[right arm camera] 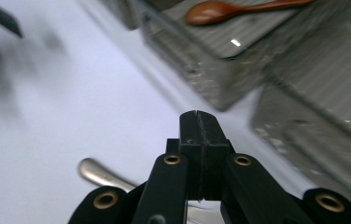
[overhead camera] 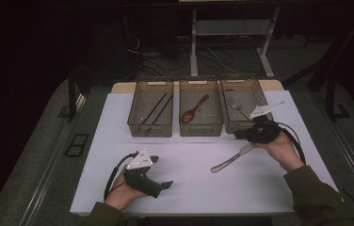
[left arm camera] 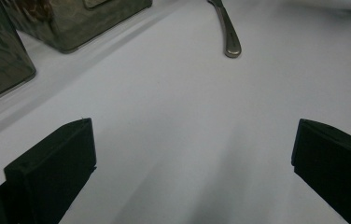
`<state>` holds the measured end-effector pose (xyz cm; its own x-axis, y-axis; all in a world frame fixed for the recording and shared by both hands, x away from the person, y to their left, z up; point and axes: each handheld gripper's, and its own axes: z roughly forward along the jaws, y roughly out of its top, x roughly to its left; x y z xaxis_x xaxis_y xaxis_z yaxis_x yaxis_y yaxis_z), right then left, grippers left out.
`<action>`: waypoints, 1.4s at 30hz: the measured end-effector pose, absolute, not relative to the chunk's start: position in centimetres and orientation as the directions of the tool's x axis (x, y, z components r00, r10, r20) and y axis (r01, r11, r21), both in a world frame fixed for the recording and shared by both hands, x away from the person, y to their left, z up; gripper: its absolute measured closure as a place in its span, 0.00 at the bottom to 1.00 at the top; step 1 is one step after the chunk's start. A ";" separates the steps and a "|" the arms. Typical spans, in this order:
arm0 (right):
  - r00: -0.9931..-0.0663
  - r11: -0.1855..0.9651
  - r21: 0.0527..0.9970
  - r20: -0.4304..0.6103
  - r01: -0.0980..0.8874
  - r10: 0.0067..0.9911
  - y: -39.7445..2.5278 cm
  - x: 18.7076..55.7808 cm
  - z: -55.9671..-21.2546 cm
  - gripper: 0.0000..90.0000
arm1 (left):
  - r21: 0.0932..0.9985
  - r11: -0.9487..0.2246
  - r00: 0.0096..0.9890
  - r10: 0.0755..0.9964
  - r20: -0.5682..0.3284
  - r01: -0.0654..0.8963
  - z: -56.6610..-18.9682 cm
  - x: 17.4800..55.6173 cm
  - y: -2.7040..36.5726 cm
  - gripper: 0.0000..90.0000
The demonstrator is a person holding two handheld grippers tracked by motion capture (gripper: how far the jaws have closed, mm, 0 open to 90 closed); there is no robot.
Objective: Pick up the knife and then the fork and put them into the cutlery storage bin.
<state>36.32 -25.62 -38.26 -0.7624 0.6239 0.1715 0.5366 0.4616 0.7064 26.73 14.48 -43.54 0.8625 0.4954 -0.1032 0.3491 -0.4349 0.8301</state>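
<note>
Nearest the person, the left hand-held gripper point(overhead camera: 158, 184) rests low on the white surface point(overhead camera: 198, 183), held in the left hand point(overhead camera: 123, 190), its jaws spread wide with nothing between them; in the left gripper view the two black jaws stand far apart over bare white surface, and the rounded end of a metal knife point(left arm camera: 229, 35) lies well ahead of them. Farther out and to the right, the right hand-held gripper point(overhead camera: 245, 135) is held in the right hand point(overhead camera: 283, 150) just in front of the right-hand tray, and its jaws are pressed together; in the right gripper view they meet with no gap showing at the tips. The knife point(overhead camera: 231, 158) lies flat on the surface, slanting from its handle end near the middle up toward the right gripper, its blade end reaching under that hand; whether the jaws touch it cannot be told. Beyond stand three clear trays in a row: the left tray point(overhead camera: 150, 129) holds dark chopsticks point(overhead camera: 157, 109), the middle tray point(overhead camera: 201, 128) a wooden spoon point(overhead camera: 194, 110), and the right tray point(overhead camera: 255, 92) a metal fork point(overhead camera: 237, 108).
</note>
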 end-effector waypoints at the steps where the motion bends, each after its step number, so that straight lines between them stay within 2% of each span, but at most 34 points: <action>1: -0.767 0.470 0.700 0.174 0.537 0.617 -25.1 36.1 -38.5 0.99 | 0.830 -0.435 0.862 0.496 -0.104 0.350 -43.6 26.7 14.5 0.00; 21: -0.859 0.650 0.585 0.182 0.486 0.478 -17.9 33.6 -43.2 0.99 | 0.829 -0.435 0.863 0.495 -0.105 0.351 -43.6 26.8 14.5 0.00; 42: -0.879 0.697 0.550 0.172 0.459 0.444 -17.9 32.2 -43.7 0.99 | 0.829 -0.437 0.866 0.488 -0.108 0.350 -43.6 26.7 14.5 0.00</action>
<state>32.17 -17.87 -43.68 -0.8795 0.4437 0.1722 0.4595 0.6973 0.5501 26.71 14.45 -43.62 0.8659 0.4884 -0.1077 0.3497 -0.4373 0.8286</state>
